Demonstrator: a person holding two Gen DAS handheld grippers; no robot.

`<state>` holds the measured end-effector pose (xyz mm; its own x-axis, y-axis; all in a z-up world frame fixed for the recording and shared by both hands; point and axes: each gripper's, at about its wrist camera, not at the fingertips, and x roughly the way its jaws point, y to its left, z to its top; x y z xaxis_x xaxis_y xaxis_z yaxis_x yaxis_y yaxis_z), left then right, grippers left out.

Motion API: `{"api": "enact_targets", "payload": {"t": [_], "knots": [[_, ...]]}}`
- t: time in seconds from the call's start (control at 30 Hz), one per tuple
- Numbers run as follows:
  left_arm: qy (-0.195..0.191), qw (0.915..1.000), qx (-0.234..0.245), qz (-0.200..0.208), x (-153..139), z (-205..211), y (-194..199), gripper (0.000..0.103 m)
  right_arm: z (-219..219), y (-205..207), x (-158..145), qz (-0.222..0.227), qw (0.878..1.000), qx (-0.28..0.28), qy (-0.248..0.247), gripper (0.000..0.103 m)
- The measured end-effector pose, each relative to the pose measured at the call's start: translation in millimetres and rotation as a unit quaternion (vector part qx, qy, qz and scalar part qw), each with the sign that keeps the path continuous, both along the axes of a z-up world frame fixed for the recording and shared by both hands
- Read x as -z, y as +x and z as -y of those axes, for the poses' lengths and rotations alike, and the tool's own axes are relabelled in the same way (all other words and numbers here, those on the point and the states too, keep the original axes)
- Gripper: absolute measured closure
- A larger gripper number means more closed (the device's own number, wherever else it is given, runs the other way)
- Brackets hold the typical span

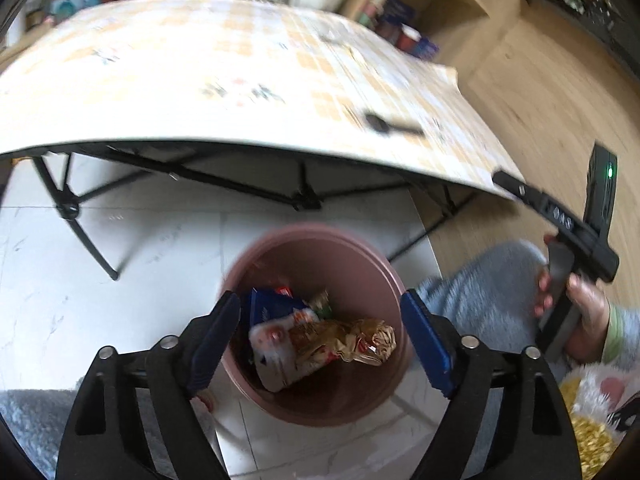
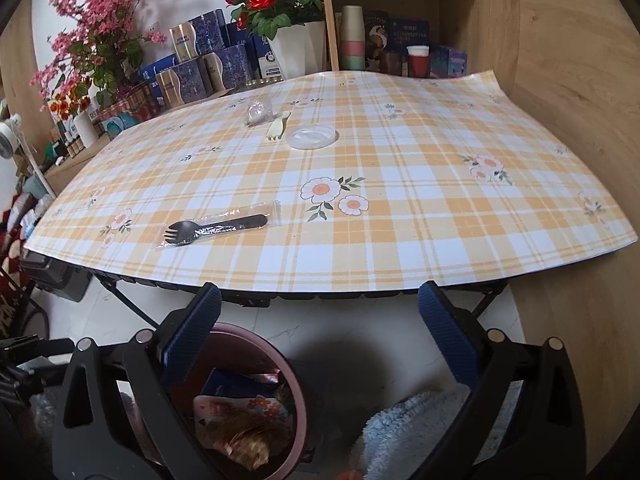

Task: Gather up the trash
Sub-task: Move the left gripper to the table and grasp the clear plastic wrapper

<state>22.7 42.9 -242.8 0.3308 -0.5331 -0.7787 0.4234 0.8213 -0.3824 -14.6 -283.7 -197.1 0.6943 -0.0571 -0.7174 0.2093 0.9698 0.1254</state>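
Wrapped black spork at nine o'clock on the tablecloth: light, slippery film; pinch mid-handle. Left gripper and right gripper both spread, empty.

The mouth of the pink trash bin gapes unobstructed below the left claw, whose jaws stand wide apart with nothing between them, though crumpled wrappers fill the bin's bottom. The bench edge overhangs just beyond the bin, its black folding legs crossing underneath. Most of the benchtop is bare around a wrapped black fork, a clear lid and crumpled plastic.
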Motion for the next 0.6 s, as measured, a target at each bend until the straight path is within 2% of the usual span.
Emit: {"api": "enact_targets", "payload": {"t": [0.07,0.2,0.37,0.5,0.6], "knots": [[-0.002,0.9996,-0.022,0.017,-7.1,-7.4,1.4,0.018,4.4,1.9,0.8,-0.007,1.0,0.01,0.008,0.006],[0.001,0.997,-0.056,0.055,-23.5,-14.4,10.0,0.016,13.3,6.2,-0.1,-0.015,0.998,0.053,-0.008,0.006],[0.043,0.9932,-0.052,0.095,-42.8,-5.2,33.8,0.016,30.1,13.8,-3.7,0.0,0.998,0.062,0.017,0.006],[0.036,0.9898,-0.048,0.129,-62.6,5.5,64.6,0.016,37.9,27.2,-8.7,0.009,0.998,0.045,0.035,0.006],[0.027,0.9894,-0.045,0.136,-73.8,22.3,94.7,0.016,42.6,38.0,-11.9,0.017,0.998,0.04,0.044,0.006]]}}
